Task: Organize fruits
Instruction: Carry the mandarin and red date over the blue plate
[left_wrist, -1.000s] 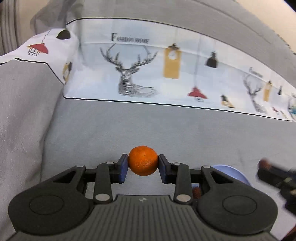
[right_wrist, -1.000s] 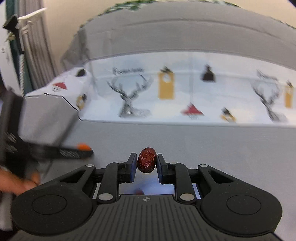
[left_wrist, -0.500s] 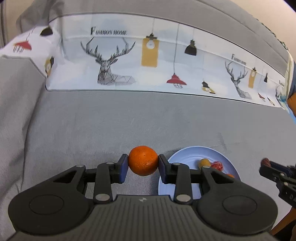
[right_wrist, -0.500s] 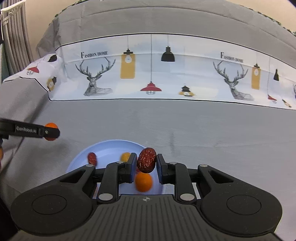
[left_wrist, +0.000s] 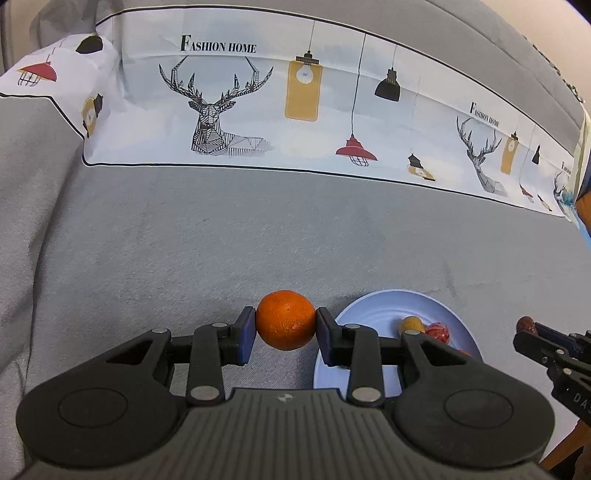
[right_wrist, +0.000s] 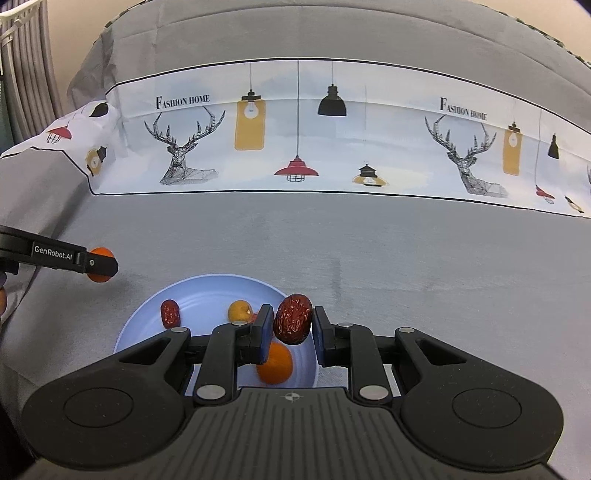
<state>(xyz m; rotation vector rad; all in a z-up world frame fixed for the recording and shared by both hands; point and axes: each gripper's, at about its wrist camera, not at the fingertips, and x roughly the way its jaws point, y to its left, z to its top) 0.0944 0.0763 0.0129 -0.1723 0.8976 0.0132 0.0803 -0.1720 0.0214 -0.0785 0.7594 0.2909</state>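
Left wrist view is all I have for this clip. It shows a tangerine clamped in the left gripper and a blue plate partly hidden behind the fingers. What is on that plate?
Observer: The right wrist view shows the blue plate holding a red date, a small yellow fruit and an orange fruit.
Operator: And the dark thing at my right edge?
Observer: That is the right gripper, shut on a second, wrinkled red date.
Operator: Is it over the plate?
Observer: It appears in front of the plate's right part; its height I cannot tell.
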